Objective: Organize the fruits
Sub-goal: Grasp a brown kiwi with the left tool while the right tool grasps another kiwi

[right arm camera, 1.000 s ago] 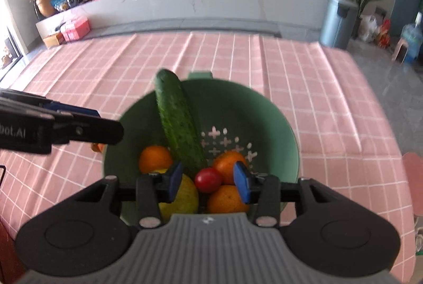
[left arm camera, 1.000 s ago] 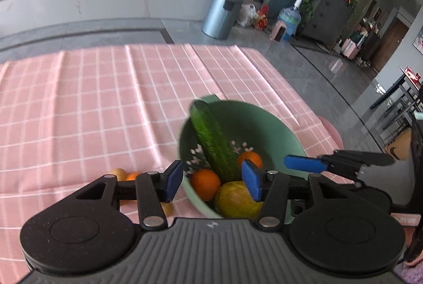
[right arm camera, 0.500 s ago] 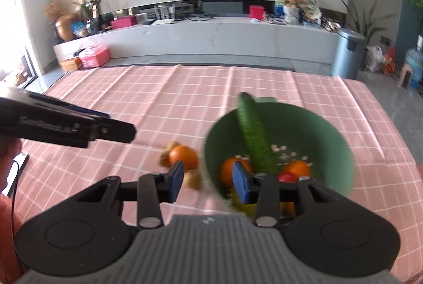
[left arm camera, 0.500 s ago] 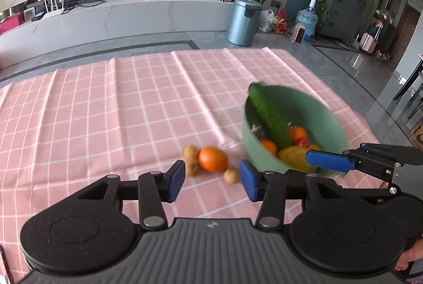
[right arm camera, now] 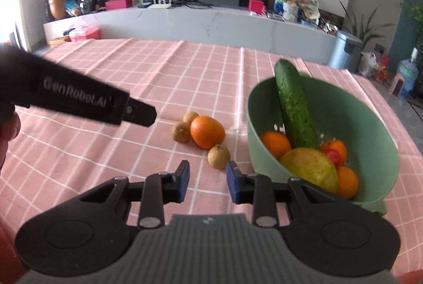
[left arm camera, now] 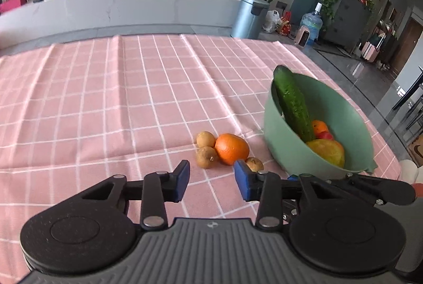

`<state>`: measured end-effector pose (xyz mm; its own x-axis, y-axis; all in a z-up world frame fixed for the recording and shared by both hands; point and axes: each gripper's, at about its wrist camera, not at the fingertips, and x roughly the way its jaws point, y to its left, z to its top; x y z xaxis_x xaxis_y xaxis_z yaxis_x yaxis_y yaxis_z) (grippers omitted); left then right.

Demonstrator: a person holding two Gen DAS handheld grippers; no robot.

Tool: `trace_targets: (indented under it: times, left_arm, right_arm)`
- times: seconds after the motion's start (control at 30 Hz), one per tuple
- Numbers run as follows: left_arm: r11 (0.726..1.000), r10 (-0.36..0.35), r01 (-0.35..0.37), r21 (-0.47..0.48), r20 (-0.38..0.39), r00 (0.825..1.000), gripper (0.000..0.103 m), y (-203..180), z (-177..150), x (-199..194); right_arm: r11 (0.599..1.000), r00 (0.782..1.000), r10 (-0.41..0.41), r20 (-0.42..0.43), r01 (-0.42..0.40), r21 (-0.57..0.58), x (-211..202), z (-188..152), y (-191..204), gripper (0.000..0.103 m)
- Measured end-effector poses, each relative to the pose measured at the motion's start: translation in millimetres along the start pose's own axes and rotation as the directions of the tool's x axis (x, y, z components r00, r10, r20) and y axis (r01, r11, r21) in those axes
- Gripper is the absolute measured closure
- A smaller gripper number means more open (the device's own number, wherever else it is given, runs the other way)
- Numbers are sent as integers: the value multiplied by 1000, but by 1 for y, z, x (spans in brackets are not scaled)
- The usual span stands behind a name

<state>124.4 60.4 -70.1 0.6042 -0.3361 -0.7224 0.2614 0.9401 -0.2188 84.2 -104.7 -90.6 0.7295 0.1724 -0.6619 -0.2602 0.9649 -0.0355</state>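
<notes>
A green colander bowl [left arm camera: 275,135] [right arm camera: 255,149] stands on the pink checked cloth, holding a cucumber [left arm camera: 293,104] [right arm camera: 294,112], a yellow-green mango [right arm camera: 309,168], oranges and a small red fruit. Left of it on the cloth lie an orange [left arm camera: 232,148] [right arm camera: 207,131] and three small brown fruits [left arm camera: 207,157] [right arm camera: 218,156]. My left gripper [left arm camera: 211,179] hovers just short of this cluster, jaws closing with nothing between them. My right gripper [right arm camera: 207,179] is also short of the nearest brown fruit, jaws closing on nothing.
The pink checked tablecloth [left arm camera: 105,104] spreads far to the left and back. A long white counter [right arm camera: 211,24] and a grey bin [left arm camera: 249,16] stand beyond the table. The table's right edge runs just past the bowl.
Both grippers have pulled back from above the bowl and swung left, so the loose orange and brown fruits now lie ahead. Both pairs of jaws have narrowed.
</notes>
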Motion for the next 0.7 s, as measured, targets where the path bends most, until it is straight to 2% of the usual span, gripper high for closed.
trace_targets:
  times: [0.2,0.47,0.7]
  left_arm:
    - [999,-1,2,37,-45,999,62,3,-4,31]
    - [1000,-2,3,13,-37,999,62,11,-3,48]
    - [1000,-19,19,13,-30,999,73,11,-1,54]
  right_arm:
    - [999,999,-31,-8,31,14,20,-1,-3,76]
    - [998,999,-44,-3,44,38,37,-1,5,79]
    - [996,997,-74,-8,74,59,46,-3,9,79]
